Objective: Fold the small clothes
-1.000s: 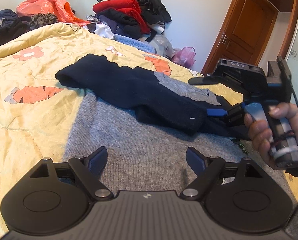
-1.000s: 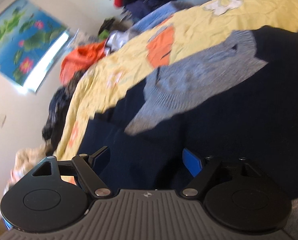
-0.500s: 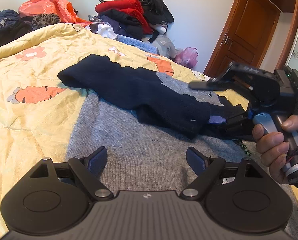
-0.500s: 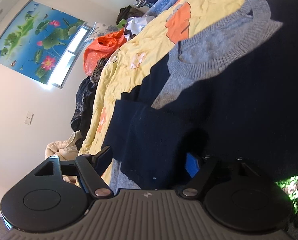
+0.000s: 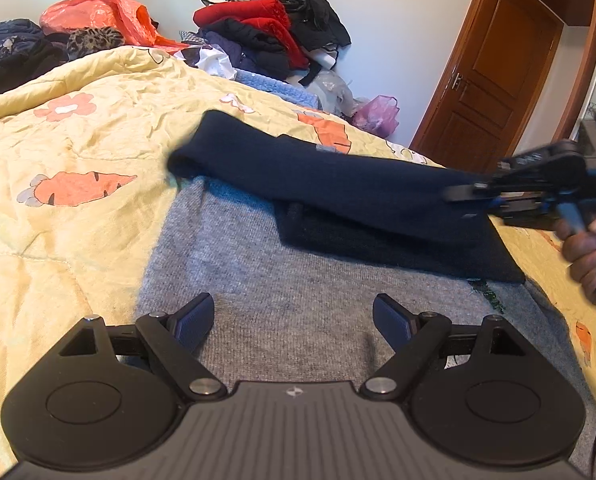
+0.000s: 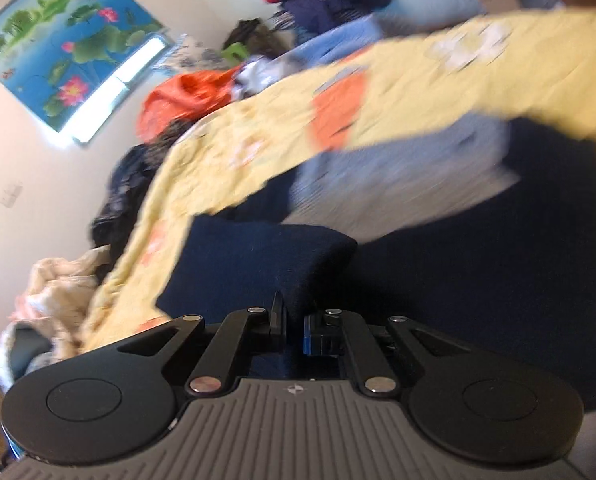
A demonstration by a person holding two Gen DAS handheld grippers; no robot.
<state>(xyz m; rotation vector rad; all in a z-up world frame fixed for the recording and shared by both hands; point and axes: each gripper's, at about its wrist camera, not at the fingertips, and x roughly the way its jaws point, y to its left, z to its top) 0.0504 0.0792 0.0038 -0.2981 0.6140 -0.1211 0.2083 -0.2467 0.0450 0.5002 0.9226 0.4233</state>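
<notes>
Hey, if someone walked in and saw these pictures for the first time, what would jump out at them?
Probably the grey knitted sweater with navy sleeves spread on the yellow carrot-print quilt, one navy sleeve pulled across it by the right tool, shut on its cuff. The left tool hovers open over the grey hem, and a red-and-black heap of clothes sits against the far wall.

A grey-and-navy knit sweater (image 5: pixel 282 280) lies flat across the centre of the frame; its navy sleeve (image 5: pixel 317 176) stretches from mid-frame to the right edge, lifted.
</notes>
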